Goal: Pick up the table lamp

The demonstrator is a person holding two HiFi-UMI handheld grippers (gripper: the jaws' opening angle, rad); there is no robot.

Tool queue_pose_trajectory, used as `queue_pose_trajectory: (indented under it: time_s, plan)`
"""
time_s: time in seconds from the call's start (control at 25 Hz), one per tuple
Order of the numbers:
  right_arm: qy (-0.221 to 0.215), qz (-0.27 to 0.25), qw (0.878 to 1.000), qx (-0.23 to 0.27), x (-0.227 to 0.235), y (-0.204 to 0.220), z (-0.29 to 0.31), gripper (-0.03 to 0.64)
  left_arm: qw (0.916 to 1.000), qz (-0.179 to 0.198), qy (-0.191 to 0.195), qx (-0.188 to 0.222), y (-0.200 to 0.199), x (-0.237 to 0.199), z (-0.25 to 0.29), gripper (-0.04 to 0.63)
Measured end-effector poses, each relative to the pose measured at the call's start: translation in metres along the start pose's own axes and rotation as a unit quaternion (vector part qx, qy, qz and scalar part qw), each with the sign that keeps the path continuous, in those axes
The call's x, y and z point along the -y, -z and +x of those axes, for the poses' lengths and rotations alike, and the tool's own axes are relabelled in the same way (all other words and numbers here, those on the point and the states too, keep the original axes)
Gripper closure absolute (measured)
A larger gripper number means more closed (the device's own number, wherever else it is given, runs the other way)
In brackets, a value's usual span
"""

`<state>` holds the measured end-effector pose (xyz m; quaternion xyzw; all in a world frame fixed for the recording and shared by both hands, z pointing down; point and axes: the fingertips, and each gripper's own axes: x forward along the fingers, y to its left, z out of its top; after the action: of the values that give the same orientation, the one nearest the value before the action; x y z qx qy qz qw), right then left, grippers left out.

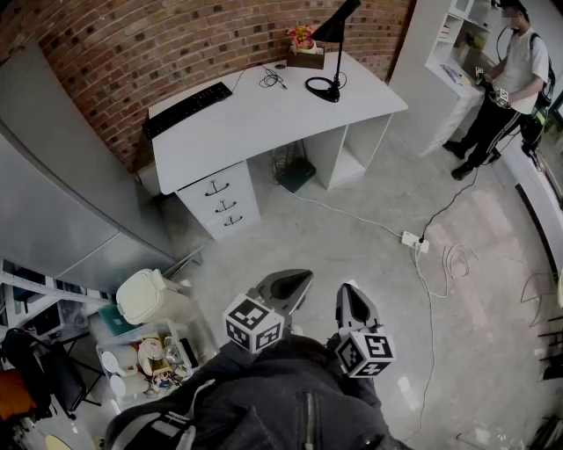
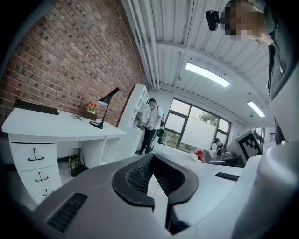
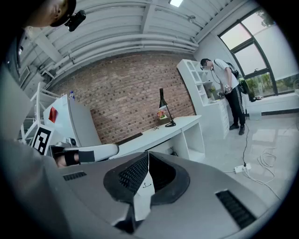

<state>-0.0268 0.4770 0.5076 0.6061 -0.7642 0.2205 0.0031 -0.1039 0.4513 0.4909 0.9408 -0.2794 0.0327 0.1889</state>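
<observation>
The lamp (image 1: 338, 25) stands near the far right corner of the bench (image 1: 264, 114), and the tip of its shade meets the top edge of the head view. One keyboard (image 1: 186, 108) lies along the left edge. One flower box (image 1: 303, 48) sits just beside the lamp, with a small cable tangle nearby that is hard to make out. The left gripper (image 1: 295, 281) and right gripper (image 1: 350, 294) are well apart from the bench. The fingers (image 2: 133, 175) of each are clenched together on nothing.
</observation>
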Motion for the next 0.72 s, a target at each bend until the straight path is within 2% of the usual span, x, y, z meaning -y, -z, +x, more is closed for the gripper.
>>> queue_pose_trajectory:
  time_s: [0.12,0.32,0.72]
  plan:
    - [-0.001,0.008,1.000,-0.001,-0.004,0.003,-0.003,0.603,1.0000,0.000,0.005,-0.005,0.000,0.005,-0.002,0.588]
    - [-0.046,-0.004,0.998,0.046,-0.022,-0.012,-0.007,0.603,0.9998,0.000,0.015,-0.011,0.003,0.008,-0.001,0.588]
    - [-0.042,0.009,0.998,0.037,-0.012,-0.021,0.032,0.603,0.9992,0.002,0.036,-0.018,-0.008,-0.014,0.033,0.588]
